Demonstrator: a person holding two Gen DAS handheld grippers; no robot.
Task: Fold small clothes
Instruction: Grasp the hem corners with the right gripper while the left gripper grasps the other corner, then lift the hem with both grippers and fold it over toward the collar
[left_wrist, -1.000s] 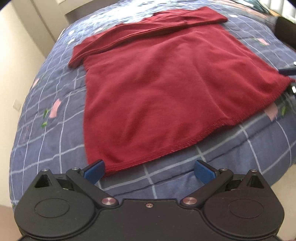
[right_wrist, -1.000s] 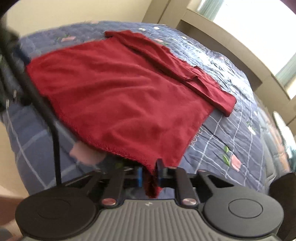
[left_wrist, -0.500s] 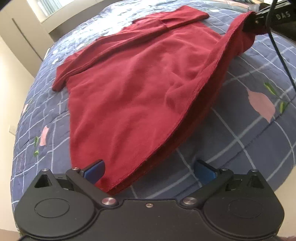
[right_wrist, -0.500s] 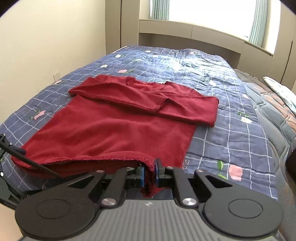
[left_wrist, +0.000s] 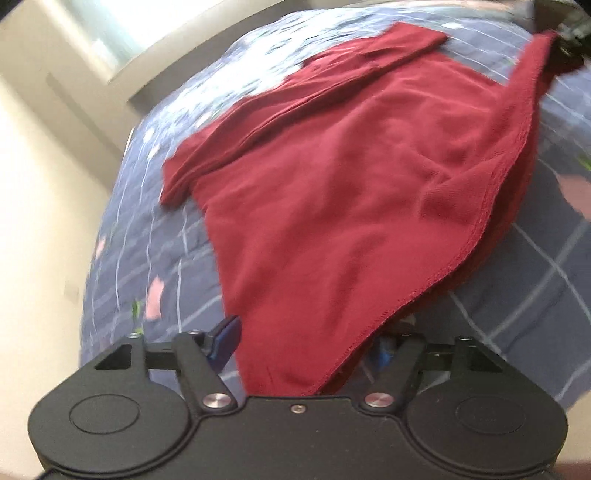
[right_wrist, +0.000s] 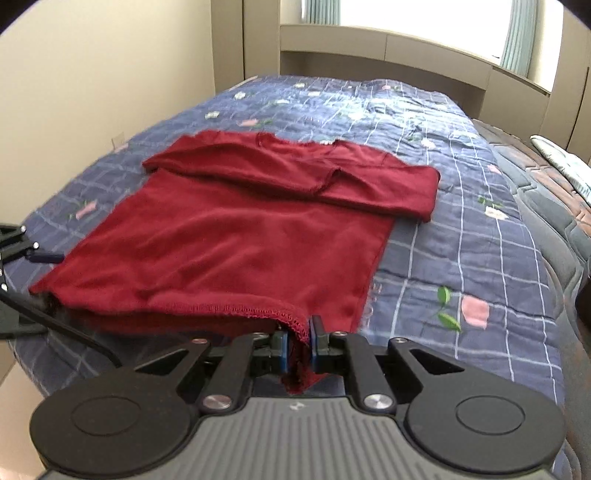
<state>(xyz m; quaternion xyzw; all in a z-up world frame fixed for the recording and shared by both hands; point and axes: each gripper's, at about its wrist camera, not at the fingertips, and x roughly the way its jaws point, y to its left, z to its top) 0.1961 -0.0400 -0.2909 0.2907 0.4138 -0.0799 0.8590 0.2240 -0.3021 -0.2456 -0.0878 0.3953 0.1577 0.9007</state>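
A dark red top (left_wrist: 332, 192) lies on the bed, sleeves folded across its upper part; it also shows in the right wrist view (right_wrist: 236, 236). My right gripper (right_wrist: 295, 345) is shut on the top's near hem corner and holds it lifted. My left gripper (left_wrist: 310, 347) is open, its jaws standing either side of the other hem corner, which lies between them. One blue pad (left_wrist: 225, 338) shows; the other is partly hidden by cloth. The left gripper shows at the left edge of the right wrist view (right_wrist: 22, 247).
The blue checked quilt with flower prints (right_wrist: 461, 229) covers the bed. A cream wall (right_wrist: 92, 74) runs along the left side. A headboard shelf and window (right_wrist: 406, 48) stand at the far end. A brown quilted surface (right_wrist: 554, 177) lies to the right.
My left gripper has moved in over the hem corner, which now lies between its jaws. My right gripper keeps its hold on the raised hem corner.
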